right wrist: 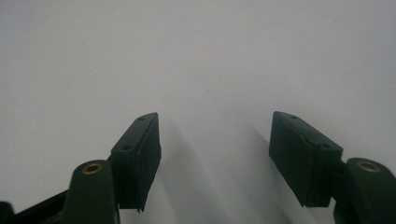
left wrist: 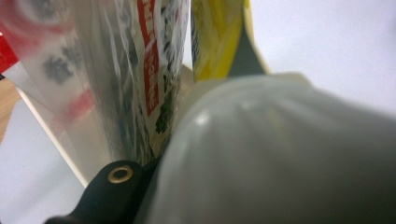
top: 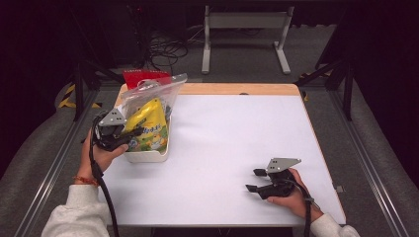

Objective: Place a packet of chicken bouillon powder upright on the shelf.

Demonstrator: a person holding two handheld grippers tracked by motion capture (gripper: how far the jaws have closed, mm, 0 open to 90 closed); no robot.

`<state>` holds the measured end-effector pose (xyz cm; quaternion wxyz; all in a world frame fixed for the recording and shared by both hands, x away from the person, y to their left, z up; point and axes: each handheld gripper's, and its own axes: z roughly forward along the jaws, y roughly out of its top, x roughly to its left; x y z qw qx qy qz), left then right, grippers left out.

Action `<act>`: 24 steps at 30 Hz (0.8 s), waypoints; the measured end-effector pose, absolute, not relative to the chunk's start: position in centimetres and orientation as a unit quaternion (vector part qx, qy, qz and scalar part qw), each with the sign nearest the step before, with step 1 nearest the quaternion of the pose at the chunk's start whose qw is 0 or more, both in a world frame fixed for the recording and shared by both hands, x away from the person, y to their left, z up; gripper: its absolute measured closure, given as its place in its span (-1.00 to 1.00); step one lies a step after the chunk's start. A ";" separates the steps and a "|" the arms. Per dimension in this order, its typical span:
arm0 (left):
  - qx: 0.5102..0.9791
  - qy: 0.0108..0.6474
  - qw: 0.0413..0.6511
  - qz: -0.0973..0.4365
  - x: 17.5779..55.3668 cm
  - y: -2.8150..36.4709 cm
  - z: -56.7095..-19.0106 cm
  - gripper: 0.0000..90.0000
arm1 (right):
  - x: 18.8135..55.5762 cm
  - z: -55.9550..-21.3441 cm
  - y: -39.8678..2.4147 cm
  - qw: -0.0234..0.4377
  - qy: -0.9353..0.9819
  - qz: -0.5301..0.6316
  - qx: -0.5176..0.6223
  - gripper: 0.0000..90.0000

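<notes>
While the left gripper (top: 129, 137) clamps the yellow snack pouch (top: 149, 123) in the white bin (top: 148, 156) near the tabletop's (top: 232, 148) far-left corner, the right gripper (top: 253, 180) rests near the near-right edge. Left gripper view: pouch (left wrist: 217, 37) beside a clear printed bag (left wrist: 116, 70). Right gripper view: jaws spread wide over bare tabletop (right wrist: 210, 56).
</notes>
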<state>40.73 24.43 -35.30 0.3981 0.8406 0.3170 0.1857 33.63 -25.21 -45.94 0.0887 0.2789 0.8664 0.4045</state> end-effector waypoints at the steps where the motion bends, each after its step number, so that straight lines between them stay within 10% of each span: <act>1: 0.838 0.318 0.403 0.183 40.7 24.6 -35.4 1.00 | 33.6 -45.9 -25.2 0.089 0.866 0.405 0.279 -0.26; 13: 0.818 0.315 0.432 0.212 39.4 25.1 -36.0 0.85 | 33.4 -45.6 -25.3 0.097 0.864 0.411 0.274 -0.27; 24: 0.764 0.331 0.487 0.264 37.2 26.5 -35.3 0.29 | 33.4 -45.4 -25.3 0.102 0.864 0.412 0.271 -0.27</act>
